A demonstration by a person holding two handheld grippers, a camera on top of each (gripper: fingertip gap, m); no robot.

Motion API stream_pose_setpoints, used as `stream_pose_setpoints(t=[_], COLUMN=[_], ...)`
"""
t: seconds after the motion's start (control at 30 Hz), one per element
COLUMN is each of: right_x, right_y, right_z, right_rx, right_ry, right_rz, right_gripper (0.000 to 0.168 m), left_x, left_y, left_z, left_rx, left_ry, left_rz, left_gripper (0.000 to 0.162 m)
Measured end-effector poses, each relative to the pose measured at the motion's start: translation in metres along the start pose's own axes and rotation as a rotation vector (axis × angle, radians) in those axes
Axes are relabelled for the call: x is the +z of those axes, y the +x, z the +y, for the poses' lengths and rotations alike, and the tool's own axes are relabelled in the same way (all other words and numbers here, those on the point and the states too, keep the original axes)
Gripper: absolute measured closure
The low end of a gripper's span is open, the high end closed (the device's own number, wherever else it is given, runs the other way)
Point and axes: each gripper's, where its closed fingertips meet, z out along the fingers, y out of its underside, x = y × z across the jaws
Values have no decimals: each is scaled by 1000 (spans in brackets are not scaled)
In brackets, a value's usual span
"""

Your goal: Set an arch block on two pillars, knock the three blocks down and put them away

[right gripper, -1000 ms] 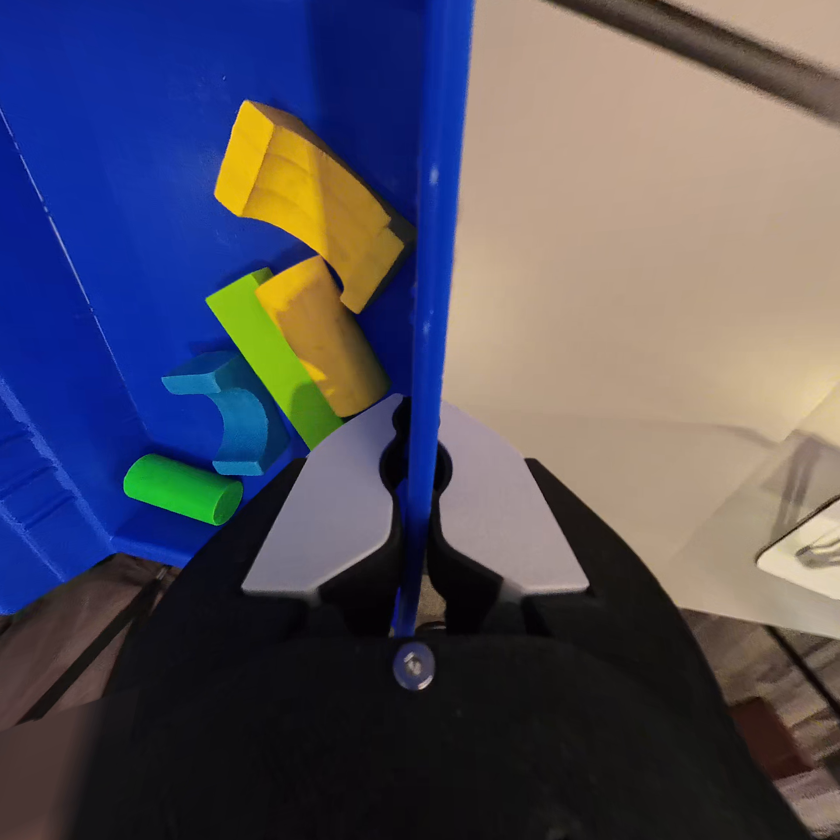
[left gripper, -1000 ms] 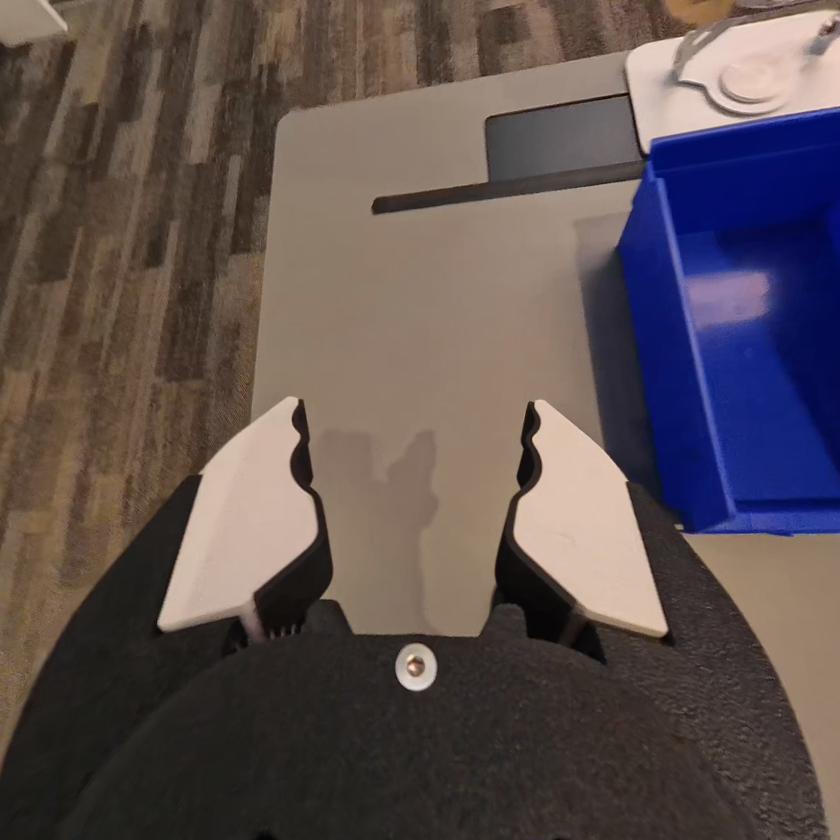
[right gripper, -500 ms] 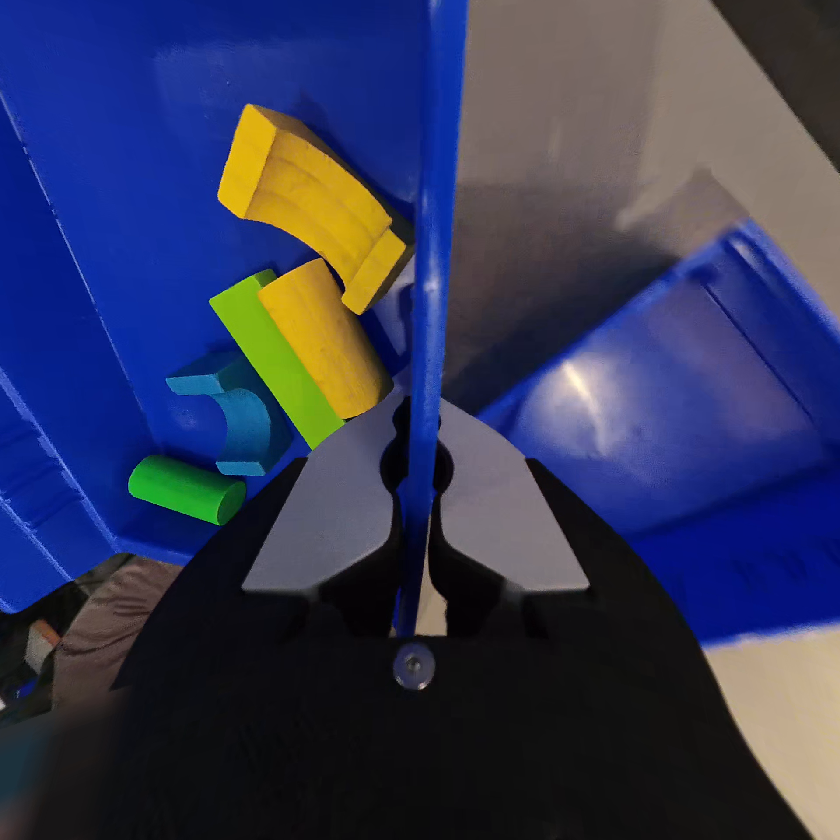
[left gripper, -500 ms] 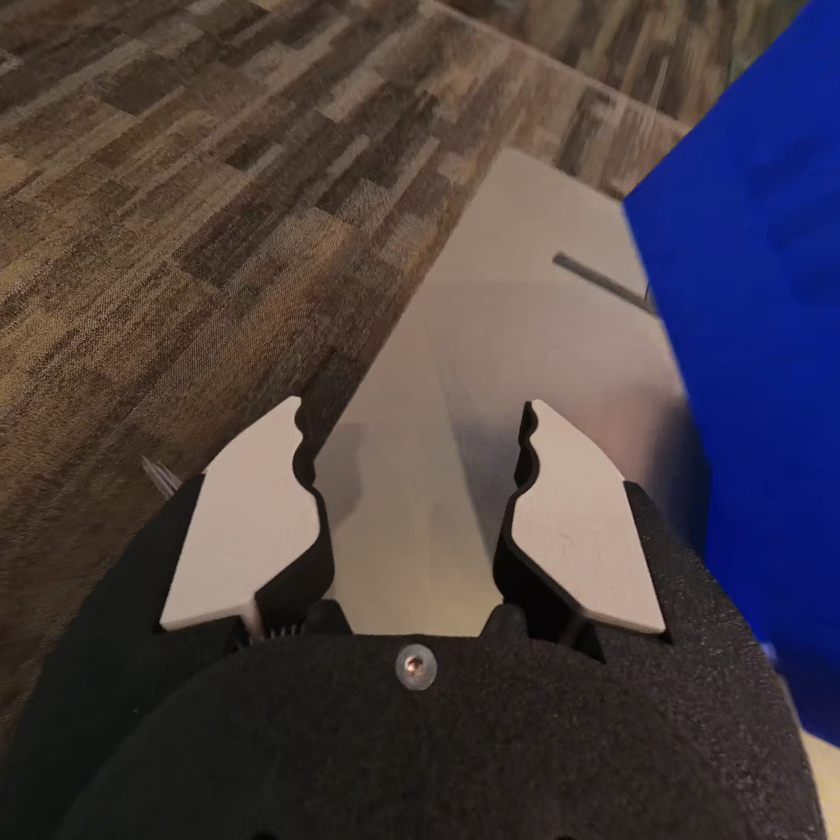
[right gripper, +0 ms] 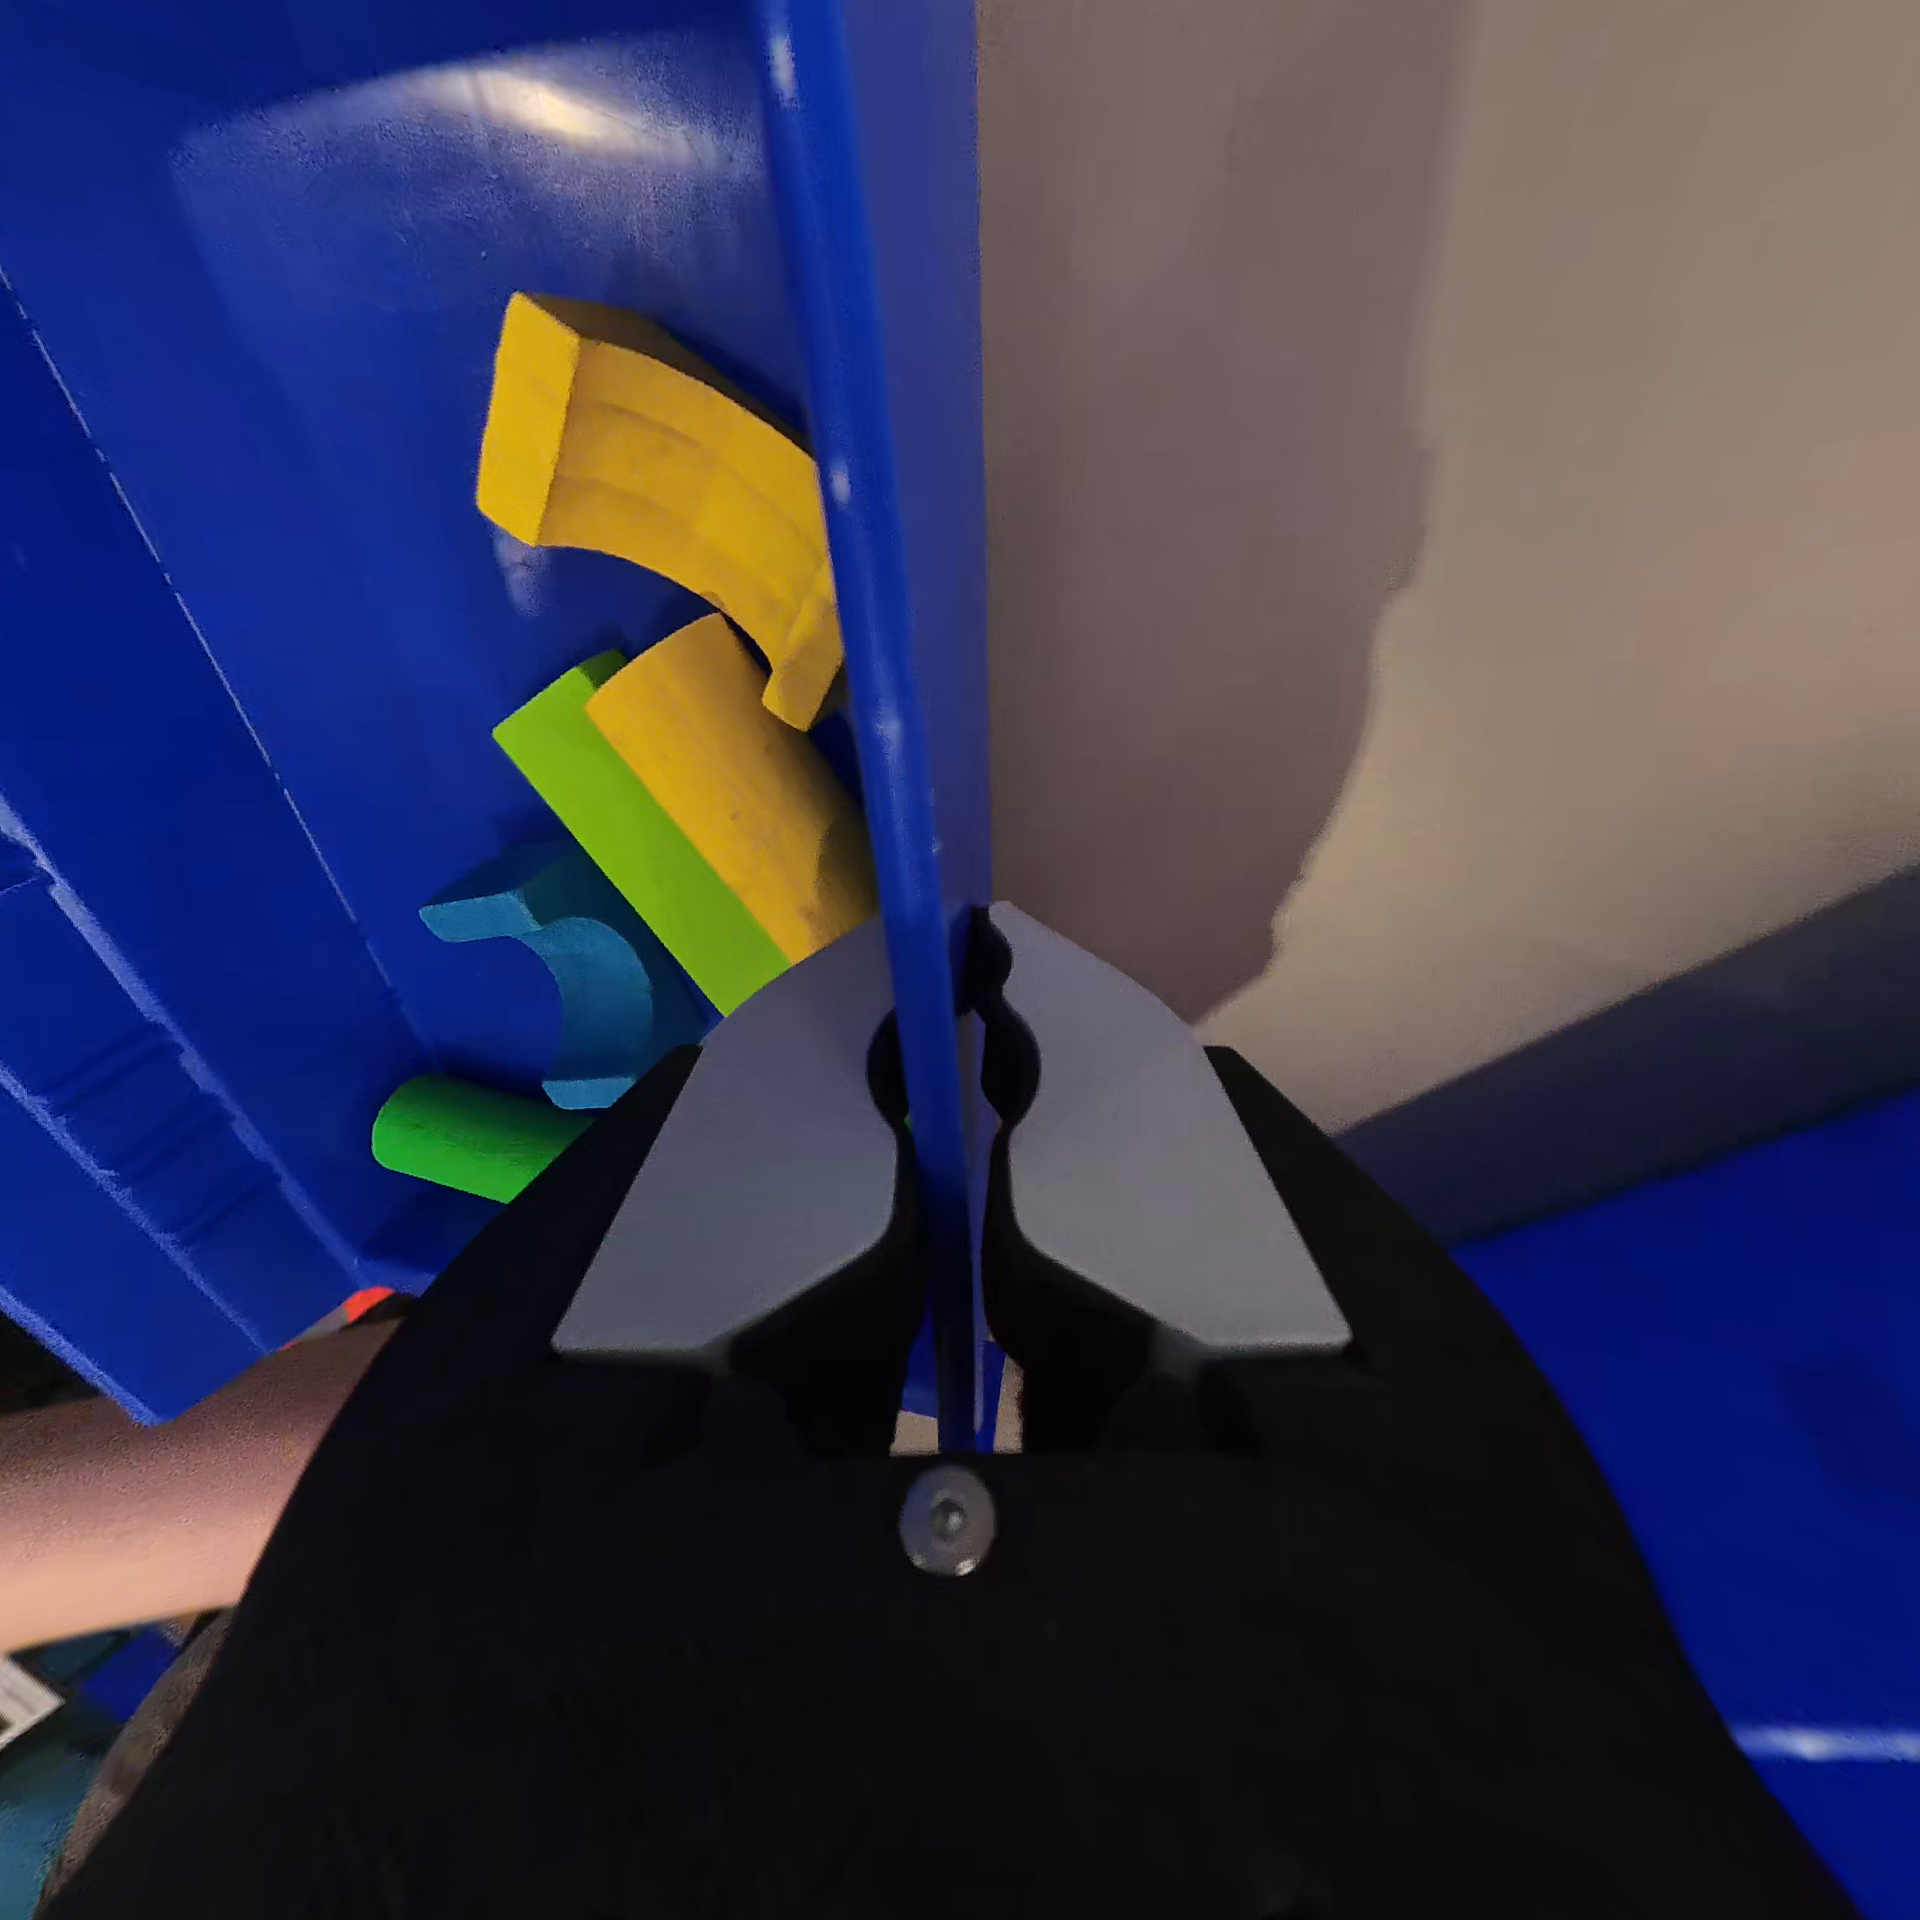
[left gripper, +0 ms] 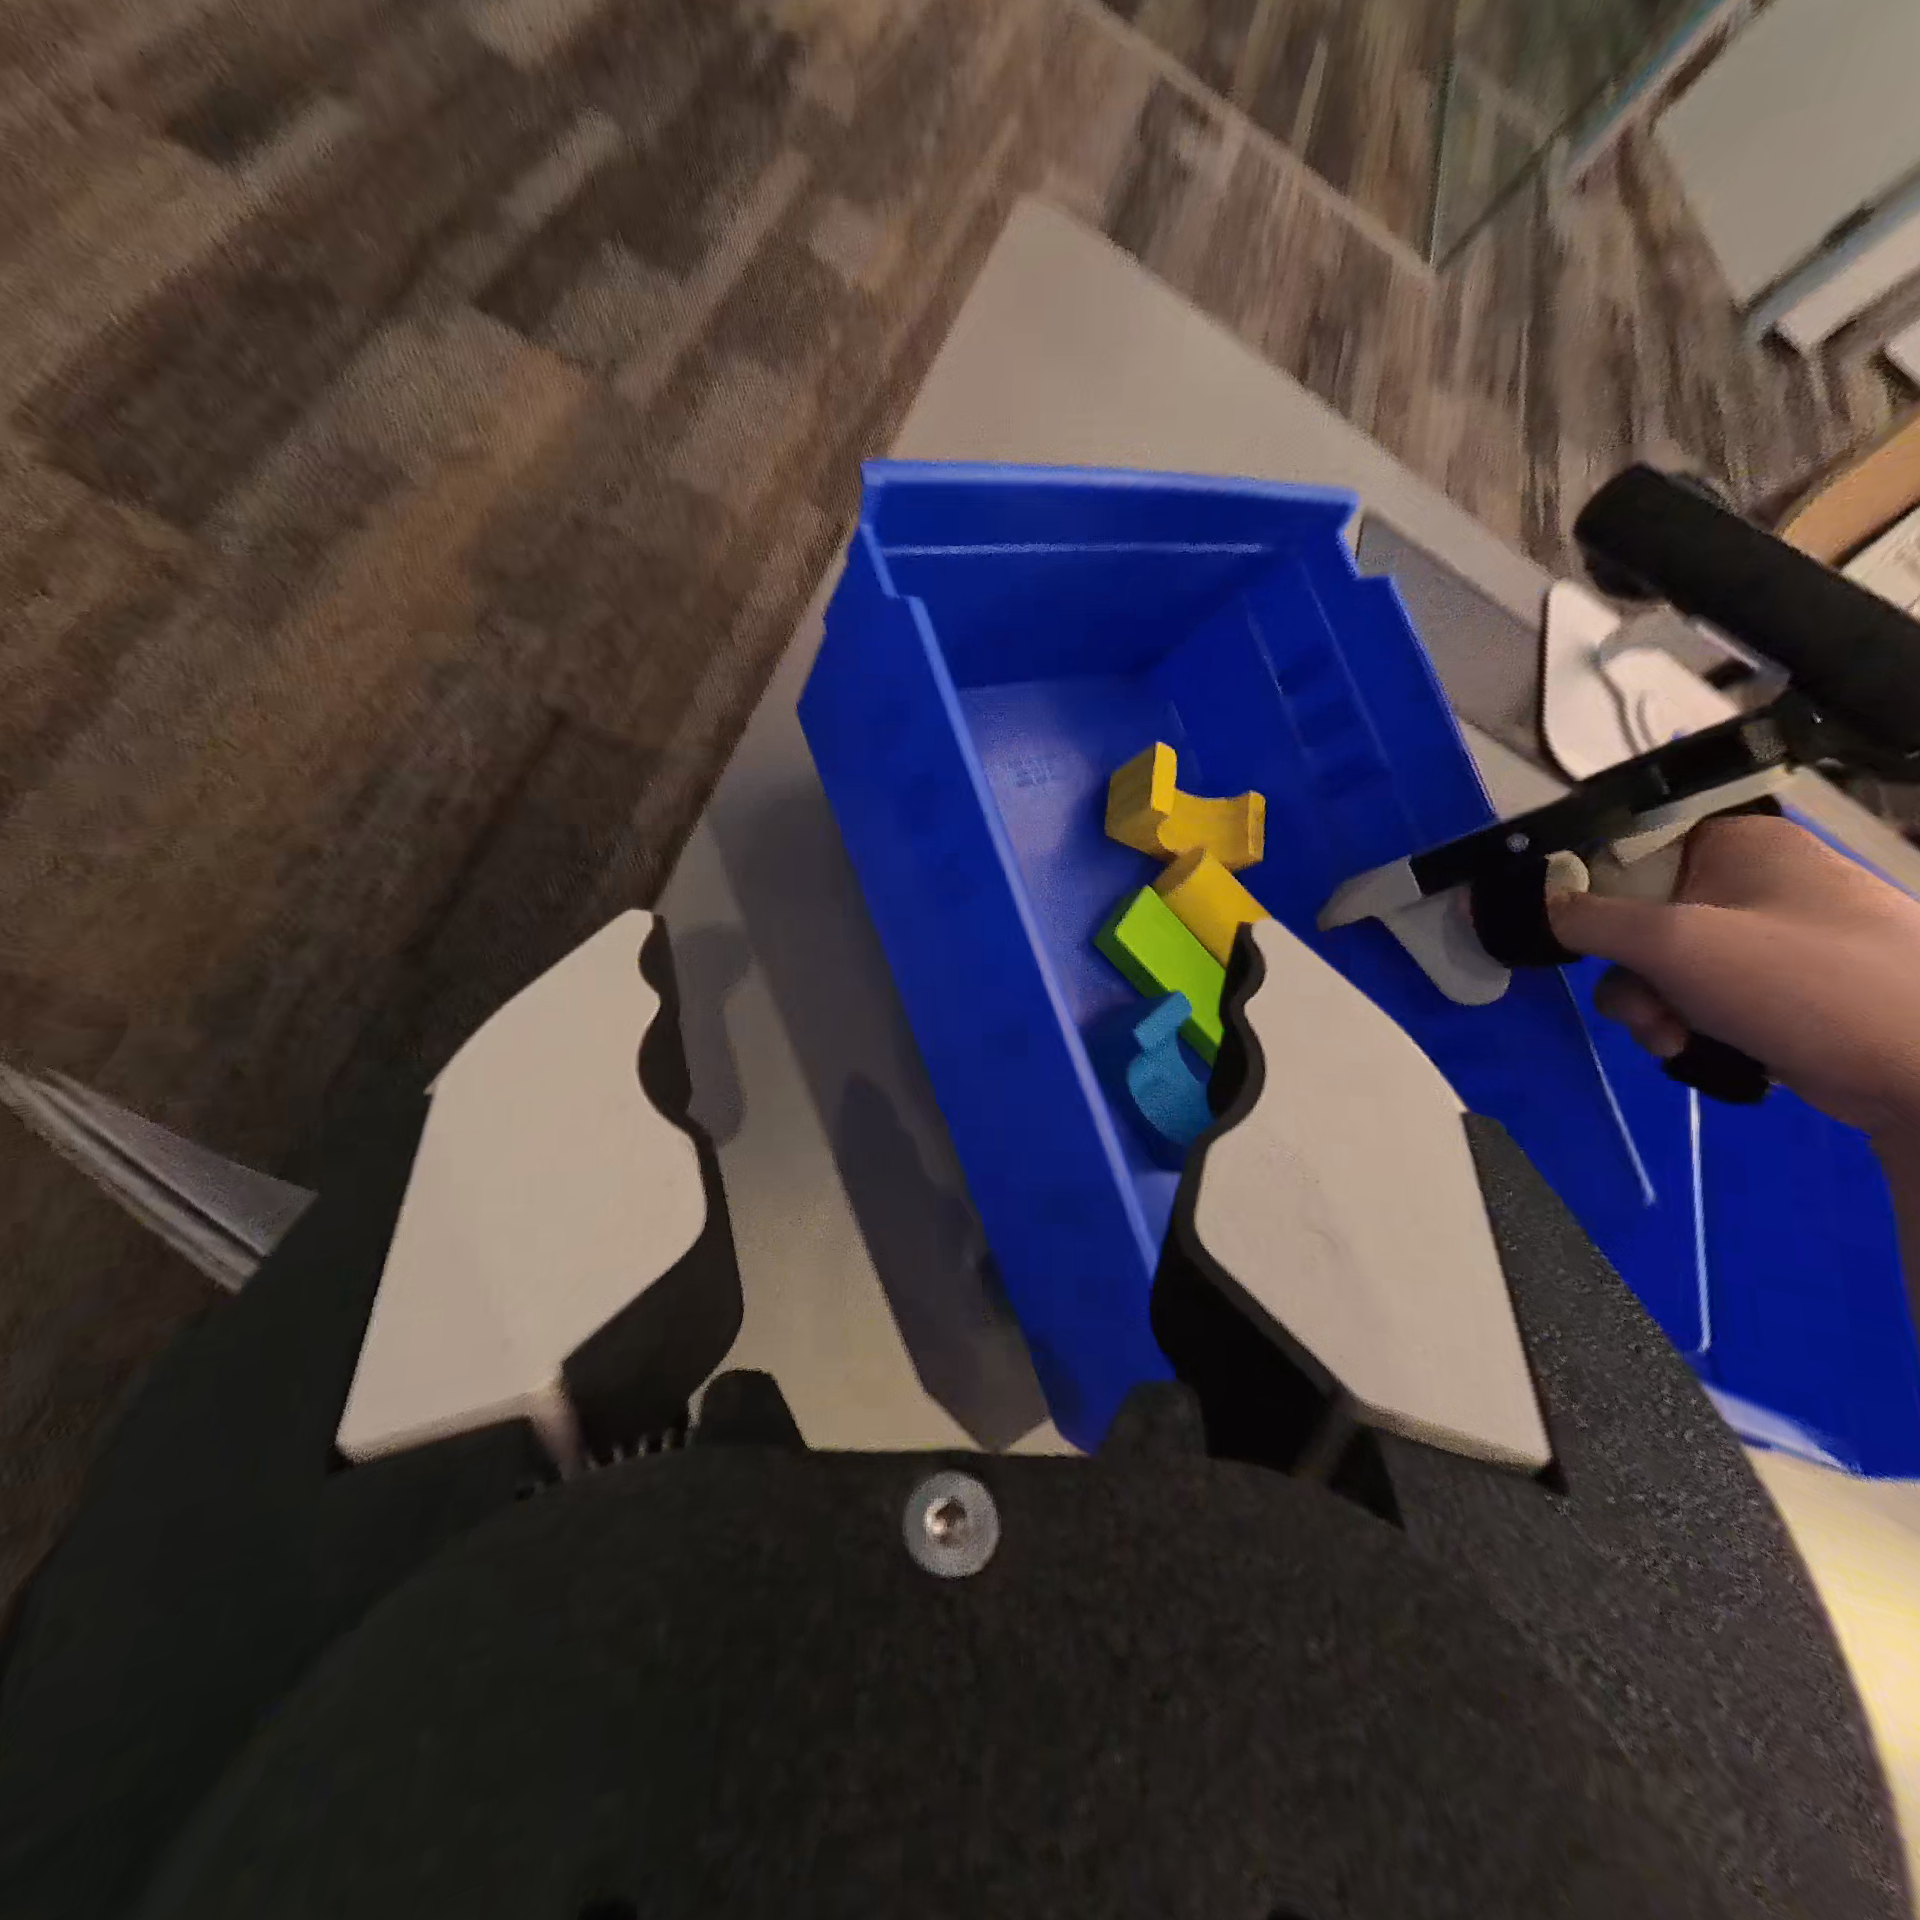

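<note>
A blue bin (left gripper: 935, 831) holds a yellow arch block (left gripper: 1184, 816), a yellow pillar (left gripper: 1210, 894), a green plank (left gripper: 1158, 951) and a blue arch (left gripper: 1169, 1081). My left gripper (left gripper: 951, 925) is open, with the bin's left wall between its fingers and its right finger over the blocks. My right gripper (right gripper: 935, 920) is shut on the bin's other wall (right gripper: 831, 416) and also shows in the left wrist view (left gripper: 1340, 914), held by a hand. The right wrist view shows the yellow arch (right gripper: 644, 488), yellow pillar (right gripper: 738, 790), green plank (right gripper: 634, 842), blue arch (right gripper: 582, 987) and a green cylinder (right gripper: 457, 1138).
The bin is over a grey table (left gripper: 1091, 343) whose left edge drops to patterned carpet (left gripper: 364, 520). A second blue bin (right gripper: 1714, 1351) lies to the right, also seen in the left wrist view (left gripper: 1787, 1247). A white object (left gripper: 1600, 686) sits at the back right. A forearm (right gripper: 104, 1507) is at lower left. The gap from one gripper's tips to the other's is roughly 25 cm.
My left gripper has swung from the bare table and floor to the bin, and the bin's left wall now lies between its open fingers. My right gripper stays shut on the bin wall.
</note>
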Motion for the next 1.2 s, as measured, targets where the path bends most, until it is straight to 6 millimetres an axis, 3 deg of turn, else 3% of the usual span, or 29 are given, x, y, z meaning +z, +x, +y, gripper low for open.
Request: stream_pose_setpoints(t=[0.07,0.17,0.27,0.33,0.43,0.5,0.57,0.67,0.77,0.8,0.9,1.0,1.03,1.2], right_x=[10,10,-26,-65,-129,-159,-175,-171,-150,-140,-108,-86,-83,-94], right_y=[8,4,7,20,64,116,173,225,259,263,263,256,256,287], right_z=[0,-1,-13,-9,24,65,110,163,198,204,210,210,211,225], right_rx=[13,25,-88,-195,-282,-218,-72,107,180,193,235,233,229,260], right_ry=[13,33,192,310,476,491,473,456,392,364,276,169,131,43], right_rz=[13,-52,-20,98,355,522,601,526,512,476,319,180,161,178], right_gripper=[160,144,145,128,108,92,88,88,88,88,92,132,147,159], left_x=[18,41,57,63,68,68,72,81,91,95,116,137,143,164], left_y=[1,1,0,0,-2,-1,3,5,-2,2,30,50,58,100], left_z=[10,29,49,59,77,91,104,117,113,112,107,101,101,106], left_rx=[0,33,87,120,177,218,250,296,324,311,263,402,439,593], left_ry=[-75,-204,-329,-396,-503,-586,-656,-752,-769,-767,-731,-697,-691,-672], left_rz=[20,27,9,-7,-53,-72,-62,-88,-196,-185,-82,-90,-79,2], left_gripper=[66,68,69,69,72,74,73,82,113,125,139,142,142,149])
